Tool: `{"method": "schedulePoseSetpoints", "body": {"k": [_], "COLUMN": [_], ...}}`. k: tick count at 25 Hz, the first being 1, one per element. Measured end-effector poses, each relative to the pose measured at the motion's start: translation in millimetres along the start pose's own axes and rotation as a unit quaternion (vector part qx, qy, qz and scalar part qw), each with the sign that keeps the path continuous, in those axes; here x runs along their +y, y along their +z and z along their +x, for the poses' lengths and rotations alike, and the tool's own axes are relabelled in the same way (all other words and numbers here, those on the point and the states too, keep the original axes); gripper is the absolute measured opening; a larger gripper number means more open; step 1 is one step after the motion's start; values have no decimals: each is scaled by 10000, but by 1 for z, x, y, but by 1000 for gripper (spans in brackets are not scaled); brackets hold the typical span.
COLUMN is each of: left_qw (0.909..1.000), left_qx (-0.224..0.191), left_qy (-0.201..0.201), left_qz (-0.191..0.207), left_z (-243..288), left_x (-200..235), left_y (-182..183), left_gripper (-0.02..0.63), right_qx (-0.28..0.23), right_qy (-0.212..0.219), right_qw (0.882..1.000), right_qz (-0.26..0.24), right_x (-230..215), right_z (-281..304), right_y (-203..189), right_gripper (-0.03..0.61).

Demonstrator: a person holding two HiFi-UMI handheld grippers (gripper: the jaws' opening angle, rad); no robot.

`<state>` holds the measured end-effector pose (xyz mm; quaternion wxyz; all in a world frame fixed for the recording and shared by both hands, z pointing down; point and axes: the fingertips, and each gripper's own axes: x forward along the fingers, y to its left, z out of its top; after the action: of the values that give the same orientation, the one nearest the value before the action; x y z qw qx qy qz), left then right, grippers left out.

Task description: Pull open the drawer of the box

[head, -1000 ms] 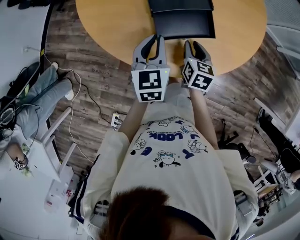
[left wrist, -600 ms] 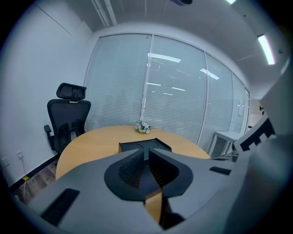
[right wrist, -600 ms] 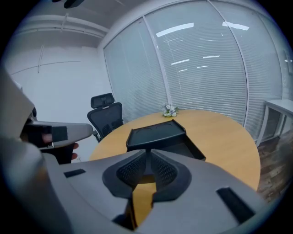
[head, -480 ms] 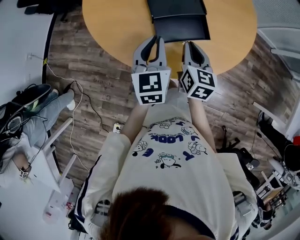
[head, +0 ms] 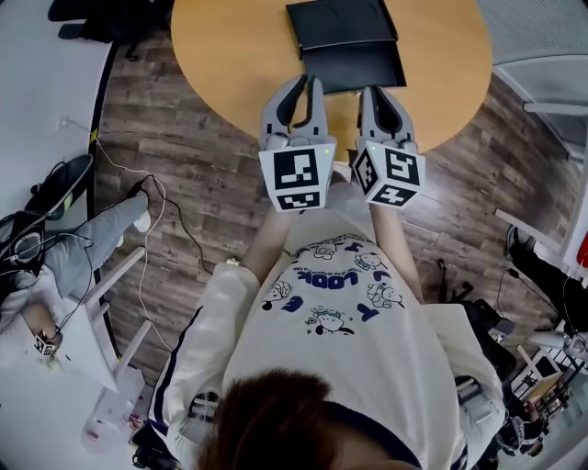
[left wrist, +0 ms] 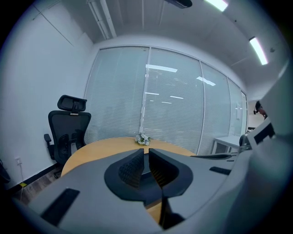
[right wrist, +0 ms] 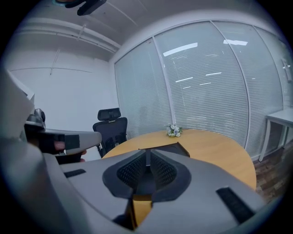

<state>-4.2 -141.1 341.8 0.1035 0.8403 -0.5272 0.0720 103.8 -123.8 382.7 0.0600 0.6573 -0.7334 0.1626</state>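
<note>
Wooden round table [head: 230,55] carries black box [head: 338,23], drawer [head: 354,66] sticking out toward person, looks already pulled open tbh. Office chair [left wrist: 68,128] off to side, not in way. Left gripper [head: 308,81] and right gripper [head: 378,90] hover just short of drawer, probably done, fingers pinched nearly together, nothing held. Tiny flower bunch [right wrist: 173,130] on far side.

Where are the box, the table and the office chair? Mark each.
box [head: 340,26]: head view, its top face.
table [head: 230,55]: head view, bare wood left of box.
office chair [left wrist: 68,129]: left gripper view, its backrest.
</note>
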Motion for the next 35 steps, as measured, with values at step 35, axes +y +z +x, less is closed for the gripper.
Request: {"method": "schedulePoseSetpoints", "body": {"k": [35], "left_qw": [9997], "left_qx": [-214], "left_qy": [-95], "left_qz": [104], "left_z": [-14], "left_x": [7], "left_y": [14], "left_gripper": [43], "right_qx": [-285], "right_qy": [-37], "right_qw": [9995], "right_qz": [-111], "right_x": [18], "right_z": [-13], "right_y": [21], "right_gripper": [41]}}
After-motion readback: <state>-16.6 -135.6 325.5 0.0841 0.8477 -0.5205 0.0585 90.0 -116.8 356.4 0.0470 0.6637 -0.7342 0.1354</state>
